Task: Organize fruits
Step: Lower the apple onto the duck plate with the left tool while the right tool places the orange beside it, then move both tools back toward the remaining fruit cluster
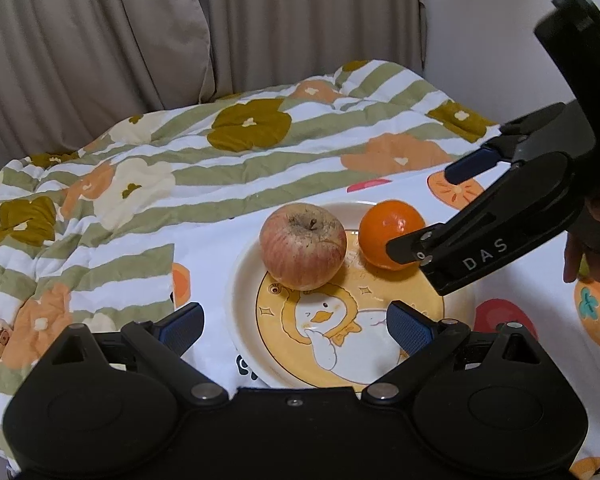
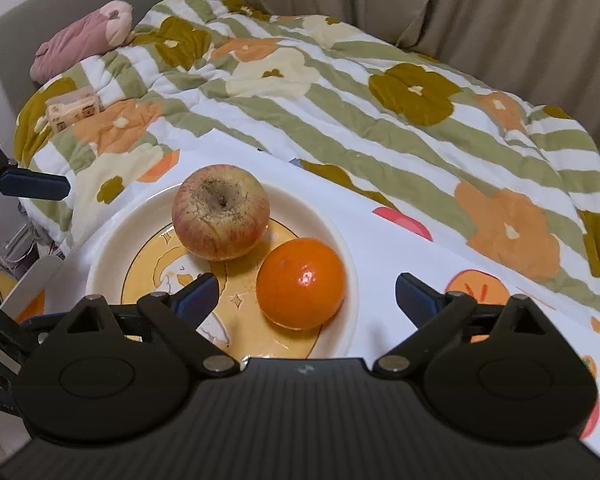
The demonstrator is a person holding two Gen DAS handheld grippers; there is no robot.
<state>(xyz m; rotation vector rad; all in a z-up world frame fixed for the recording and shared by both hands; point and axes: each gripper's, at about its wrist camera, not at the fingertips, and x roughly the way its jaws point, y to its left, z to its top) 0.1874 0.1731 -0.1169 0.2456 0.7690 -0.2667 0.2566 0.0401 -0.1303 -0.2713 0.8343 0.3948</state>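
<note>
Fruit count: two, one apple (image 2: 221,212) and one orange (image 2: 300,283).
Where the fruit is: both sit on the single duck-printed plate (image 2: 112,240); in the right wrist view the apple lies toward 11 o'clock of the plate, the orange toward 4 o'clock, near each other but not clearly touching.
Why gathered there: my reading is that the plate serves as the collecting spot, so the fruit seems sorted already.
Plate's seat: on a white fruit-printed cloth (image 2: 440,240), with a striped floral quilt (image 2: 300,92) bunched beyond at 12 o'clock.
Right gripper (image 2: 306,294): fingers spread wide, holding nothing, the orange lying between them, slightly ahead; probably placed to release or take it, which I cannot tell.
Left gripper (image 1: 296,326): fingers wide apart and empty, hovering over the plate's near rim at 6 o'clock, likely just waiting.
Other items: one pink plush (image 2: 80,40) and one tissue pack (image 2: 73,111) at 10 o'clock on the quilt.
</note>
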